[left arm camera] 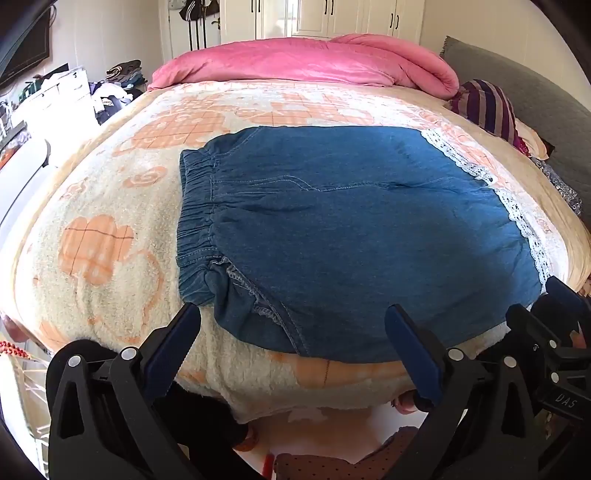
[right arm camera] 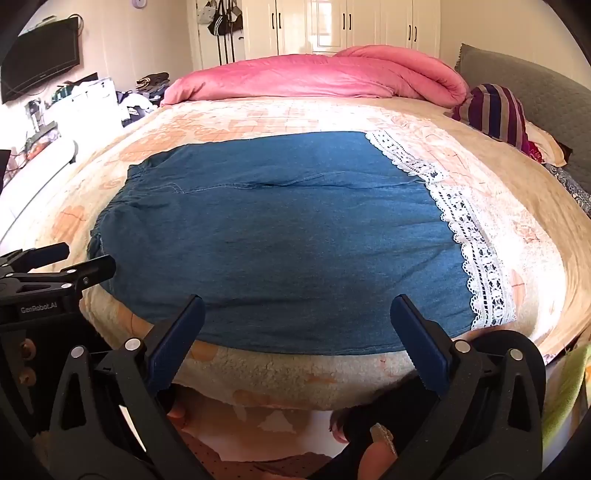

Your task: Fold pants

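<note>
Currently logged: the denim pants (left arm camera: 351, 229) lay spread flat on the cream-and-orange fleece blanket (left arm camera: 110, 258), near its front edge, with a fold line running across the middle of the cloth. Elastic waistband (left arm camera: 195, 206) sat at the pants' left end; white lace trim (right arm camera: 476, 251) ran along the pants' right end. A turned-out seam with a frayed edge (left arm camera: 255, 295) showed at the pants' near-left corner.

Left gripper (left arm camera: 293, 328) hovered just in front of the pants' near edge, toward the waistband side. Jaws stood wide apart, nothing between them; the blue pads (left arm camera: 173, 347) were clear of the cloth.

Right gripper (right arm camera: 297, 317) hovered in front of the pants' near edge as well, closer to the lace end. Jaws likewise spread wide and empty, pads (right arm camera: 417, 339) short of the denim hem. In the right wrist view the left gripper appeared beside the pants' near-left corner.

Beyond the pants: a rolled pink quilt (left arm camera: 306, 62) across the far side, a striped pillow (left arm camera: 487, 107) beyond the lace end, a grey headboard (left arm camera: 546, 110) behind it. White wardrobe doors (right arm camera: 343, 26) stood past the quilt; a wall television (right arm camera: 40, 59) hung far off the waistband side.
</note>
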Demonstrator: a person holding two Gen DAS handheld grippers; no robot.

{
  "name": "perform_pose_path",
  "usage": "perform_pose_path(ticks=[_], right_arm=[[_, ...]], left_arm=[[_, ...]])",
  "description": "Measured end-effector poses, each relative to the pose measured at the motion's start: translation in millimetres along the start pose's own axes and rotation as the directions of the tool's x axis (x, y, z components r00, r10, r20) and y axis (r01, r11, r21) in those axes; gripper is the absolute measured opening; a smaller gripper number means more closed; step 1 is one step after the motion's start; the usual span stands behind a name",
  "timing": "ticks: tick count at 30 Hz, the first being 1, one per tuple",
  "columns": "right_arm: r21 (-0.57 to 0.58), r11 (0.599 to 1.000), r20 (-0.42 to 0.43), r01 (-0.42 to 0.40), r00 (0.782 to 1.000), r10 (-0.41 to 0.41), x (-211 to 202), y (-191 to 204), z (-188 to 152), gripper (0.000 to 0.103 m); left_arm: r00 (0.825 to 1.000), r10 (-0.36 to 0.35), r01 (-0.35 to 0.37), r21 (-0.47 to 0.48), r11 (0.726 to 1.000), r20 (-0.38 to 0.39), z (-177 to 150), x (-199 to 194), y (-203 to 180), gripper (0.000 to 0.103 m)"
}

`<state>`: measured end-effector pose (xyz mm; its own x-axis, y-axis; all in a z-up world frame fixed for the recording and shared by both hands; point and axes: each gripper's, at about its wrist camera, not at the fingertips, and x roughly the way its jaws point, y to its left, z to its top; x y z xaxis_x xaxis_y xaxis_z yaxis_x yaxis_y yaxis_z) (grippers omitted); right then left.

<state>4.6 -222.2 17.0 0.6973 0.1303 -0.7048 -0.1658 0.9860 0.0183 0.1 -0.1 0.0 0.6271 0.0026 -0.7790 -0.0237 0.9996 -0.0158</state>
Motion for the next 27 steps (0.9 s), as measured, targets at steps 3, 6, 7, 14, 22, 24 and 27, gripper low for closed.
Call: perform_pose_path(ticks=[3,6,7,14,22,24,27], right_arm=[[-0.012,1.000,0.004,0.011,1.000,-0.011,0.0,2.0,-0.2,0.095],[-0.002,1.000,0.002,-0.001,1.000,0.001,0.1,1.1,-0.6,0.095],[-0.003,1.000,0.002,-0.001,1.000,0.001,-0.1,1.5,-1.0,0.095],[-0.002,1.000,-0.003,0.000,1.000,0.000,1.4,-0.1,1.8,0.095],[0.000,1.000,0.003,0.003,1.000,-0.003,-0.4,1.6,0.7,0.095],[0.002,1.000,0.003,0.002,1.000,-0.002,0.0,1.3,1.0,0.095],[0.000,1.000,0.004,0.004,1.000,-0.004,-1.0,1.7,1.6,0.095]], left_arm=[[1.000,-0.002,0.002,0.002,1.000,0.001,0.3,-0.7,-0.5,0.099],[1.000,-0.002,0.002,0.003,1.000,0.007,0.4,-1.7,-1.6,0.099],[1.000,-0.002,0.002,0.003,1.000,0.008,-3.4,0.9,-3.7,0.099],[1.000,-0.010,0.010,-0.001,1.000,0.001,2.1,1.5,-1.6,0.099],[1.000,-0.013,0.013,0.004,1.000,0.000,1.1,-2.7,-3.6,0.099],[1.000,-0.011,0.011,0.005,1.000,0.000,1.0,-2.5,-4.1,0.099],[1.000,-0.012,0.012,0.003,1.000,0.001,0.5,-2.6,-3.9,0.099]])
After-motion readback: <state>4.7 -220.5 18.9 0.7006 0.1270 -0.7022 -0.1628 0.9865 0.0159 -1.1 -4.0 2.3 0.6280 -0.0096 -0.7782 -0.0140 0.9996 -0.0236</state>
